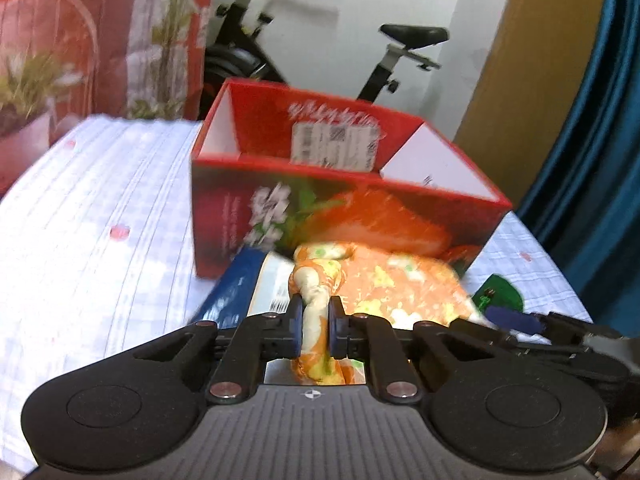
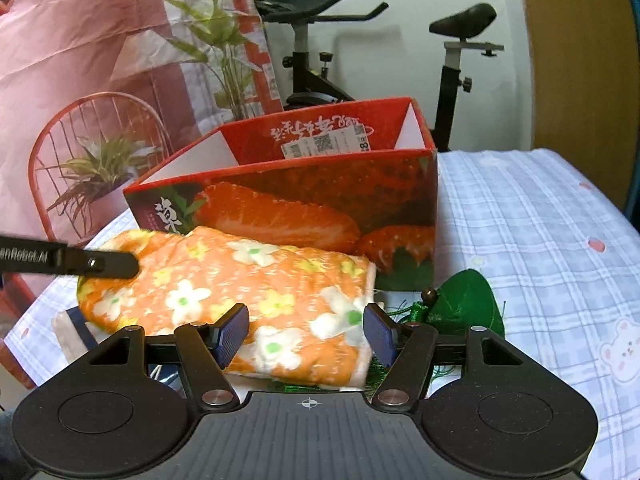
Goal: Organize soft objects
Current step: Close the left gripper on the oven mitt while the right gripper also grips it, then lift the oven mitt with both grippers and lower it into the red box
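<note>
An orange oven mitt with white and yellow flowers (image 2: 248,280) lies in front of the open red strawberry box (image 2: 320,192). My left gripper (image 1: 316,324) is shut on the mitt's thumb end (image 1: 316,300); its finger also shows in the right wrist view (image 2: 100,264) at the mitt's left end. My right gripper (image 2: 306,332) is open, its blue pads on either side of the mitt's cuff end. A green pouch with a tassel (image 2: 468,304) lies right of the mitt, also seen in the left wrist view (image 1: 500,292).
A blue and white packet (image 1: 256,284) lies under the mitt. The red box (image 1: 340,184) stands on a bed with a white checked sheet (image 2: 540,240). An exercise bike (image 2: 452,60), a red wire chair (image 2: 100,160) and plants stand behind.
</note>
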Motion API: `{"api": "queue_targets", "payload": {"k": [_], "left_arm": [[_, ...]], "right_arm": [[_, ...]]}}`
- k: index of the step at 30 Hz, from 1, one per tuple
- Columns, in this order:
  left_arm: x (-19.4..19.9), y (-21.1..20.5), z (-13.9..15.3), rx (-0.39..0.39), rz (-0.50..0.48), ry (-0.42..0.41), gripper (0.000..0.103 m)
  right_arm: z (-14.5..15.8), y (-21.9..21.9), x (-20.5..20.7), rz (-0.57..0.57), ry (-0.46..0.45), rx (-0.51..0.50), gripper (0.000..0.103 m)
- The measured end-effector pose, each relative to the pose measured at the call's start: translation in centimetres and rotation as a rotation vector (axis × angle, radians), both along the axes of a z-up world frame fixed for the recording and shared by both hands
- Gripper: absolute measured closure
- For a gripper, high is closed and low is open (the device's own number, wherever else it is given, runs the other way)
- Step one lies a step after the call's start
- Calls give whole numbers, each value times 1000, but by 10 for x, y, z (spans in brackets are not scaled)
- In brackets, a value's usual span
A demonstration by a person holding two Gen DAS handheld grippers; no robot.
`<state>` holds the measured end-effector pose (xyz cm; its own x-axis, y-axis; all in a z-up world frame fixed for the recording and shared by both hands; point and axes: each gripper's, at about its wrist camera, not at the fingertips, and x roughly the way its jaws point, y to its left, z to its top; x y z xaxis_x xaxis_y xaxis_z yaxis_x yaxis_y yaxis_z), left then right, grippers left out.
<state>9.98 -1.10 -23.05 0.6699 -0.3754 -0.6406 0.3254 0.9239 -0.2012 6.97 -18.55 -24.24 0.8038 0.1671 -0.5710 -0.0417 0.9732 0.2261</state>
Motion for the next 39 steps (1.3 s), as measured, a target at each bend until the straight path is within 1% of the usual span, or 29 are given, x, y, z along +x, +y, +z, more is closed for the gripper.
{"api": "queue_targets", "payload": {"k": [2,5,9,15,16,17,18,19,20,21,22,23,24,27,31,36,39], "left_arm": [[-1,4,-10,-9,12,22,89],[-1,4,-16,-1,6,14,88],[-1,0,-20,18,-2,2,88],[0,4,-27,-21,14,16,87],[0,4,-27,-22,15,16,87],[0,4,-27,-22,16,13,87],[-1,4,-26,-25,18,11,87],[-2,5,-25,-29,19,9,88],[-2,6,-24,-33,20,8,88],[-2,7,-23,-37,21,7,88],[-3,7,-21,-39,25,3,89],[-3,7,-19,-38,26,-4,90],[-4,7,-16,-35,28,-13,90],[-8,4,-6,-19,30,-53,90],[-13,4,12,-20,26,-109,91],[-19,0,36,-26,17,-181,91],[-20,-3,46,-30,12,-209,91]], "right_arm": [[-3,0,3,-3,10,2,41],[-8,-1,7,-4,29,18,39],[-13,-4,17,0,47,34,38],[-19,-4,34,5,70,78,38],[-20,-3,36,3,71,80,40],[-20,-2,36,2,69,84,46],[-20,-1,36,5,64,89,48],[-19,1,36,0,61,84,53],[-18,2,34,-4,53,70,61],[-16,3,33,-6,43,55,66],[-14,4,31,-12,37,41,75],[-11,5,30,-17,29,28,87],[-8,6,29,-23,22,12,92],[3,8,23,-17,-14,-16,92],[22,15,14,1,-84,-69,93],[47,9,8,8,-148,-67,93],[60,6,8,10,-171,-63,93]]}}
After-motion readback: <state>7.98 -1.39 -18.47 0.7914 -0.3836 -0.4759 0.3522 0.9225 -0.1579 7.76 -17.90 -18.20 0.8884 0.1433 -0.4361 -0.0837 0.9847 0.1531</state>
